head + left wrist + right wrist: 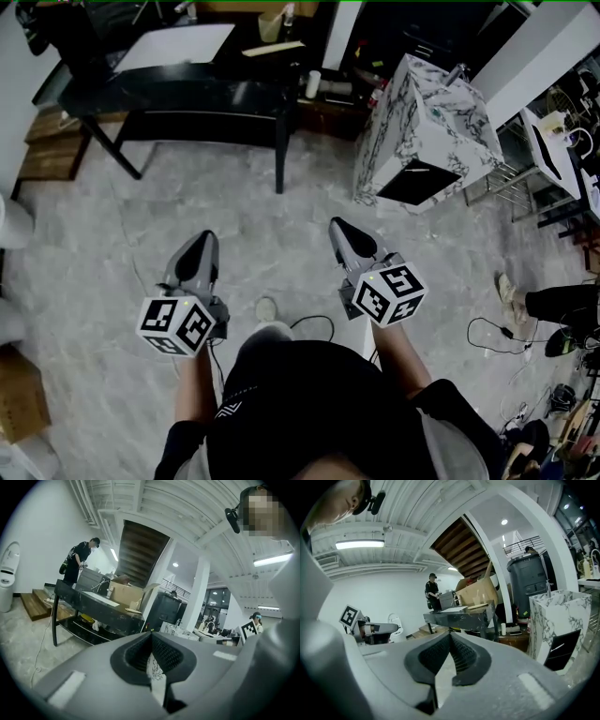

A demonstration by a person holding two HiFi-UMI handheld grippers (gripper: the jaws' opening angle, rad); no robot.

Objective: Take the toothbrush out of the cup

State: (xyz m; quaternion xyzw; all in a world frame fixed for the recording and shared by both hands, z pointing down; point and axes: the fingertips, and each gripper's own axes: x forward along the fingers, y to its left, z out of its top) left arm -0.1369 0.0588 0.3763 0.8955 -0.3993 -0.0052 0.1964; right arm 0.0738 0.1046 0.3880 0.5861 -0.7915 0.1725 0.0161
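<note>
I cannot make out a toothbrush or a cup in any view. In the head view my left gripper (200, 240) and my right gripper (338, 226) are held side by side above the grey marbled floor, both pointing forward. In the left gripper view the left gripper (151, 635) has its dark ribbed pads meeting at the tips, with nothing between them. The right gripper (450, 635) shows the same in its own view: jaws shut and empty. Each carries its marker cube near the person's hands.
A dark table (187, 94) with a lower shelf stands ahead on the left. A marbled white cabinet (427, 131) stands ahead on the right. Cables (487, 333) and another person's legs (553, 305) are at the right. A person (79, 562) stands beyond the table, and a toilet (7, 573) is far left.
</note>
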